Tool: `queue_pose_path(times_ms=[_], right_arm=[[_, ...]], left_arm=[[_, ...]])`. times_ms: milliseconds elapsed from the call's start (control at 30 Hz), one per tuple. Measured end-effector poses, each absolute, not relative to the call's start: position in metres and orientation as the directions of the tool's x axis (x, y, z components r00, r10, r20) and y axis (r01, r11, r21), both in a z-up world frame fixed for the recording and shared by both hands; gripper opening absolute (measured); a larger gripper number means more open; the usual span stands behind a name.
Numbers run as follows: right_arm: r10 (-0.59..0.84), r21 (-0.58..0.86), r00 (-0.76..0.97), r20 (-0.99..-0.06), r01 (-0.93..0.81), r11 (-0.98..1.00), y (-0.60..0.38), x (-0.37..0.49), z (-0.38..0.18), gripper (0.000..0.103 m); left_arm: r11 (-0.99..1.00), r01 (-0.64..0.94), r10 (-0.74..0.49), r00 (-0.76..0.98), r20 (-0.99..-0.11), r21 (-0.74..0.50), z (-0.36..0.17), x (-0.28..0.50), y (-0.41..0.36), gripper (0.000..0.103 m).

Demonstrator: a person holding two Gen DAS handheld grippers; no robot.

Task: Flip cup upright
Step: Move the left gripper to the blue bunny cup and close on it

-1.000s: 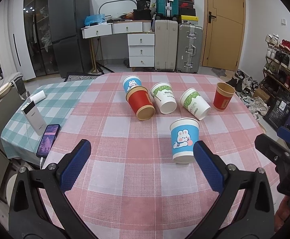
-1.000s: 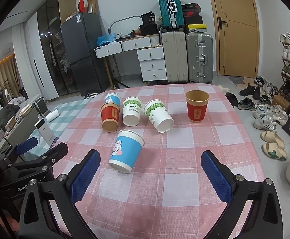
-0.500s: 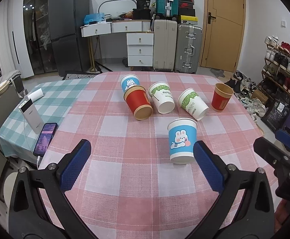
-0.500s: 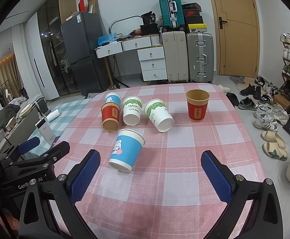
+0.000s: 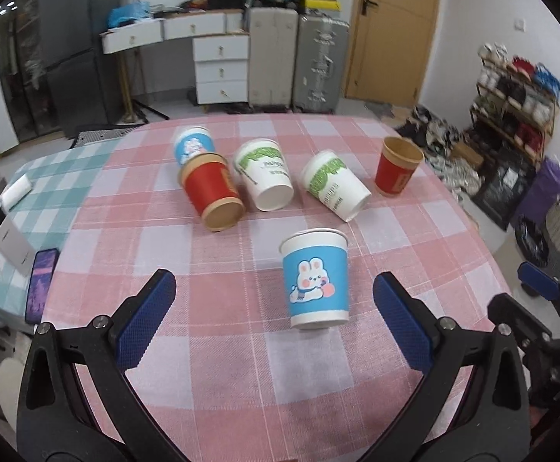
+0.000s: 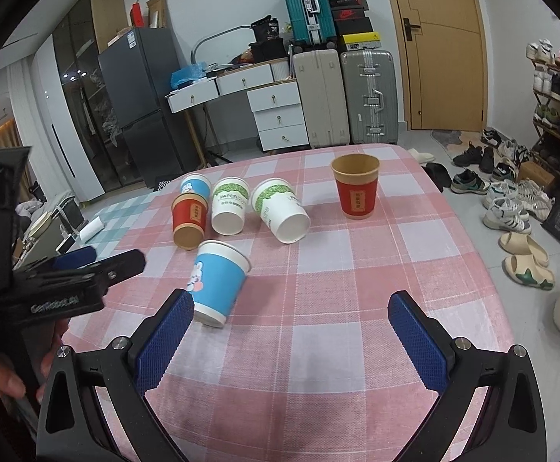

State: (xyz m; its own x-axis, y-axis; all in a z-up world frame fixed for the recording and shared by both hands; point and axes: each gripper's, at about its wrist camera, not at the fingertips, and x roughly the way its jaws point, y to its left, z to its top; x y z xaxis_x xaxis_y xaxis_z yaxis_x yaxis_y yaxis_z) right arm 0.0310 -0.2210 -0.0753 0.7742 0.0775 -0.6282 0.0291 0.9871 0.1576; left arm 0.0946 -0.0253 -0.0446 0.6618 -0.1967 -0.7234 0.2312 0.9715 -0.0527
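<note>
Left gripper (image 5: 274, 313) nearer the upright blue rabbit cup (image 5: 315, 277) mid-surface, both grippers wide open, empty, right gripper (image 6: 291, 337) likewise.

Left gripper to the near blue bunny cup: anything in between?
Nothing. In the left wrist view only bare pink checked tablecloth lies between the open left gripper and the upright blue bunny cup.

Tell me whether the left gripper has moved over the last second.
Yes. In the right wrist view, the left gripper has advanced toward the near blue bunny cup, narrowing the gap between them.
</note>
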Motion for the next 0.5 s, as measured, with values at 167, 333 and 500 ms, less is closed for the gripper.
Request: queue_pose_path(times_ms=[167,333,500], right_arm=[[0.076,0.168,0.761,-0.644,0.044,0.985,-0.234,0.037,-0.086,0.103],[0.080,0.184,0.750,-0.657,0.056,0.981,-0.246,0.045,-0.098,0.103],[0.092,0.194,0.736,-0.670,0.055,0.980,-0.253,0.053,-0.108,0.103]], left_arm=[[0.961,0.270,-0.205,0.537,-0.818,-0.064,-0.077,0.141,-0.053,0.102],[0.961,0.253,-0.218,0.440,-0.871,-0.112,-0.109,0.173,-0.070,0.102],[0.950,0.277,-0.230,0.314,-0.921,-0.143,-0.135,0.197,-0.084,0.069]])
